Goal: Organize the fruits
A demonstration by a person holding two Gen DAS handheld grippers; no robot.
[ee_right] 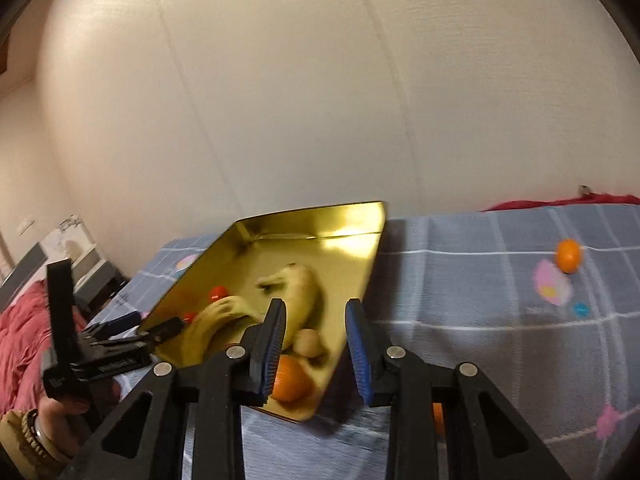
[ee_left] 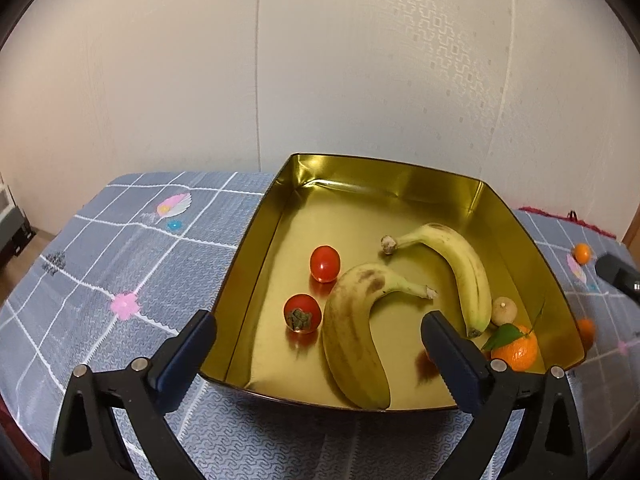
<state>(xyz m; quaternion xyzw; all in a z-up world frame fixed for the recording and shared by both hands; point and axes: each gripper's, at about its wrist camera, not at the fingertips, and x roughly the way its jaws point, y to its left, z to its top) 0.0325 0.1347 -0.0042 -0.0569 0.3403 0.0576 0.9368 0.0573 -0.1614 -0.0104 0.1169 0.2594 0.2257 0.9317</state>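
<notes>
A gold tin tray (ee_left: 248, 248) sits on a blue checked tablecloth (ee_left: 120, 260). It holds a spotted banana (ee_left: 352, 340), a second banana (ee_left: 468, 272), two red fruits (ee_left: 325, 263) (ee_left: 303, 313), a small beige fruit (ee_left: 504, 310) and a leafy orange (ee_left: 518, 350). My left gripper (ee_left: 318, 320) hangs open over the tray's near edge, empty. My right gripper (ee_right: 315, 312) is open above the tray's right wall (ee_right: 360, 280), nothing between its fingers. One small orange (ee_right: 569, 255) lies on the cloth to the right. Another orange (ee_left: 586, 330) rests just outside the tray's right wall.
A pale wall stands close behind the table. A red cloth (ee_right: 560, 202) lies along the table's far right edge. A hand with a beaded bracelet (ee_right: 36, 428) holds the left gripper (ee_right: 140, 328). Red bedding (ee_right: 16, 320) and boxes (ee_right: 80, 256) sit to the left.
</notes>
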